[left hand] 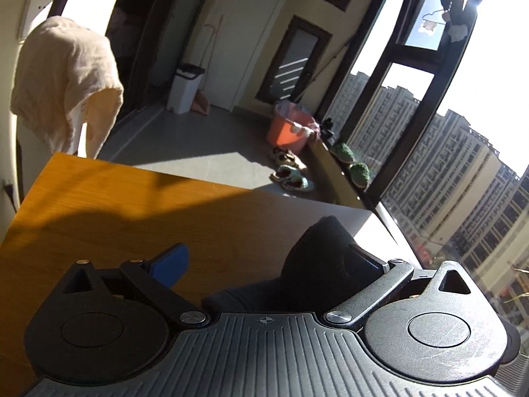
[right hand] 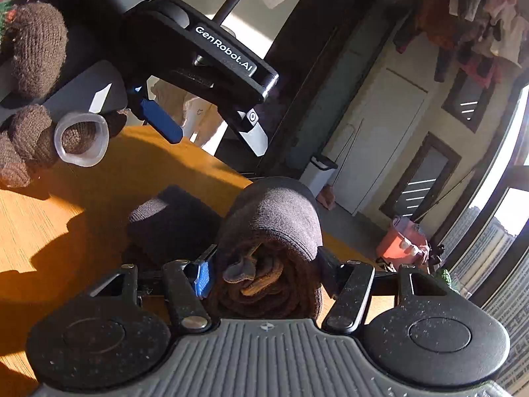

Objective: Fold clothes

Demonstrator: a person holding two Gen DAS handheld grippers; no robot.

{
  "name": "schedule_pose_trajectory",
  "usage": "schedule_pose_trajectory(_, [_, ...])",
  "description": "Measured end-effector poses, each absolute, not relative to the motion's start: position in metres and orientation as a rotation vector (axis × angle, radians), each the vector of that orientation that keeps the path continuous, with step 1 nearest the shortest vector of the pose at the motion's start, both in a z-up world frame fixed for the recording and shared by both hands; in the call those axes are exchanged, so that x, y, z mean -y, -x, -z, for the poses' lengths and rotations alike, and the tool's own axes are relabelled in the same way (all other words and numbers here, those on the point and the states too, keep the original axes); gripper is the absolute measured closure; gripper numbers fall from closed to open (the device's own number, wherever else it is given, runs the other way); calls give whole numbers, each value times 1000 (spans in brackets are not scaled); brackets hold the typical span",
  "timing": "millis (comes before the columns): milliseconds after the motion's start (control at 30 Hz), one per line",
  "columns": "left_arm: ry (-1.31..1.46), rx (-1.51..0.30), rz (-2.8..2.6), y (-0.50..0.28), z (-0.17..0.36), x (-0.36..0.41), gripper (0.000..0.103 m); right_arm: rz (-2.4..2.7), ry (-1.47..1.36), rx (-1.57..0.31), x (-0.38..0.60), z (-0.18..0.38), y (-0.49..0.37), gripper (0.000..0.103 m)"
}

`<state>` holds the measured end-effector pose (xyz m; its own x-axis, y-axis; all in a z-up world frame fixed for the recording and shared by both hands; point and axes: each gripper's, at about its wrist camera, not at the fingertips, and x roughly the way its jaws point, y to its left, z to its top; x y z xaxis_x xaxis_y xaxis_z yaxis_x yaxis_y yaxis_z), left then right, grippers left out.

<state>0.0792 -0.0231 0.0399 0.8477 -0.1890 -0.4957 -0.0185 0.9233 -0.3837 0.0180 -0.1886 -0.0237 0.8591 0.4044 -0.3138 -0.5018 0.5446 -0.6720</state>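
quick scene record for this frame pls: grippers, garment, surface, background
left gripper: open, empty, beside the roll
right gripper: shut on dark brown rolled knit garment
surface: orange wooden table, part sunlit
second dark folded cloth: on table, left of the roll
background: cream towel hanging, orange bucket on floor

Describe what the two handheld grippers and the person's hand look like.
Both grippers are black plastic with ribbed grey bases, round pivot discs and silver screws. The left gripper has blue-padded fingers, and the right wrist view shows white GenRobot.AI lettering on its body. The right gripper also has blue pads. The hand wears a brown knitted glove.
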Motion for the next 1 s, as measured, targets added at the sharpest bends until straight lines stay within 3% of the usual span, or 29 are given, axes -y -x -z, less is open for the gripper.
schedule_pose_trajectory(100, [373, -550, 104, -74, -49, 26, 0, -497, 1227, 109, 164, 66, 15, 41])
schedule_pose_trajectory(133, [354, -558, 102, -74, -48, 29, 0, -520, 1222, 108, 162, 64, 18, 44])
schedule_pose_trajectory(200, [313, -583, 93, -74, -42, 34, 0, -569, 1208, 103, 158, 60, 24, 40])
schedule_pose_trajectory(300, [292, -608, 83, -70, -25, 32, 0, -698, 971, -96, 168, 25, 9, 32])
schedule_pose_trajectory(367, [294, -613, 78, -65, -18, 26, 0, -811, 729, -251, 188, -3, -8, 20])
schedule_pose_trajectory(533, [304, -611, 52, -49, -10, 5, 0, -930, 100, -524, 247, -34, -66, 9])
schedule_pose_trajectory(800, [301, -612, 23, -32, -4, -10, 0, -987, -418, -862, 248, 26, -130, 10])
schedule_pose_trajectory(1000, [306, -597, 8, -33, -1, -10, 0, -993, -403, -848, 242, 26, -124, 32])
